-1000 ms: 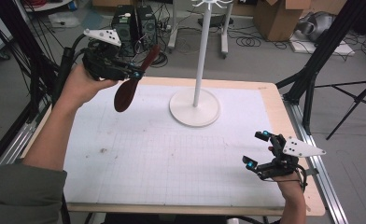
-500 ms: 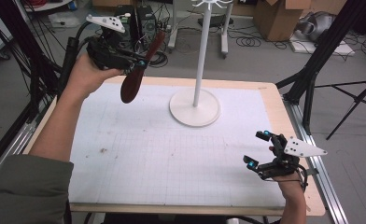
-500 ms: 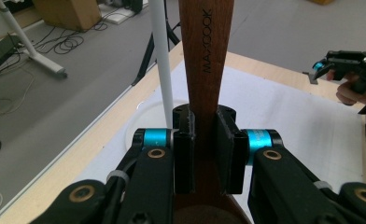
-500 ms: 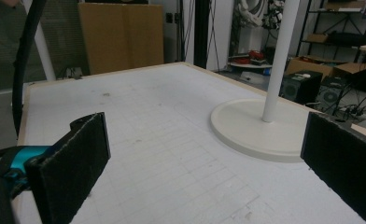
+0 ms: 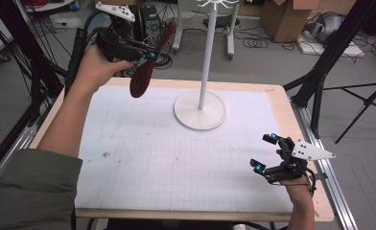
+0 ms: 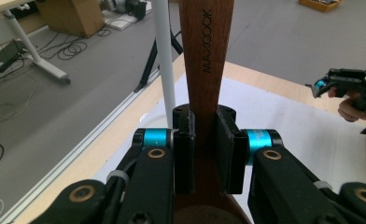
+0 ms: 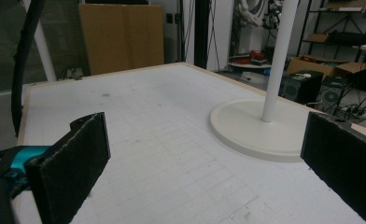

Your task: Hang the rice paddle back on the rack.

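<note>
Left gripper (image 6: pixel 203 154) clamps a dark brown wooden spoon (image 5: pixel 147 64) above the table; right gripper (image 5: pixel 266 153) rests wide open, empty.

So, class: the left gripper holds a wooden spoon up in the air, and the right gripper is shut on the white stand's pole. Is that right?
Not quite. The right gripper is open and holds nothing, apart from the white stand, as the right gripper view shows. The left gripper does hold the wooden spoon in the air.

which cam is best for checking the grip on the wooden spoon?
Left gripper view: the left gripper pinches the wooden spoon handle between both pads, and its printed lettering reads clearly. High view shows the whole spoon tilted, bowl down, grip small. Right gripper view gives nothing on it.
</note>
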The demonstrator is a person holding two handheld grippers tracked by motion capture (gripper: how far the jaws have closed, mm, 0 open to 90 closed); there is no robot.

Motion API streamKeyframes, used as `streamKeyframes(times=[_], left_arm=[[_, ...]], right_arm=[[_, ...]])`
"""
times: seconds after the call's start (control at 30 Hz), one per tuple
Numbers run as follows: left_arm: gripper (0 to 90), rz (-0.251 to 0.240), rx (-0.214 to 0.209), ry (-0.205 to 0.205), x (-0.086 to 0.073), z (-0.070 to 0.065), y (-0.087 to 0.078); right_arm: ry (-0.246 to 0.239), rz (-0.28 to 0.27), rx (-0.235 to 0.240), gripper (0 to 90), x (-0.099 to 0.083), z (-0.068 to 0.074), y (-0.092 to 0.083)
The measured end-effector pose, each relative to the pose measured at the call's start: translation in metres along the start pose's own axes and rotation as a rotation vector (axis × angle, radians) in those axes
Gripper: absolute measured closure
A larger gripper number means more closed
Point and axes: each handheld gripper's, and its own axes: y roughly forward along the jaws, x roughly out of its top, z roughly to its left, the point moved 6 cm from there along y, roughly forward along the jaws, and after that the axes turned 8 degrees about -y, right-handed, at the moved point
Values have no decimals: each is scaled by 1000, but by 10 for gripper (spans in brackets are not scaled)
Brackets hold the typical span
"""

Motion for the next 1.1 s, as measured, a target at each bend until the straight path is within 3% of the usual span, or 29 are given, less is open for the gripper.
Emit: streamKeyframes(times=[0.43,0.87,1.1], left_arm=[[784,-16,19,0,22,-2,11],[784,-28,72,13,41,-4,26],[784,-41,79,-3,48,-1,34]], right_arm=[[-1,-18,-5,5,1,-1,-3],[3,-30,-11,5,1,-3,-6],[12,-36,-14,5,0,-4,-7]])
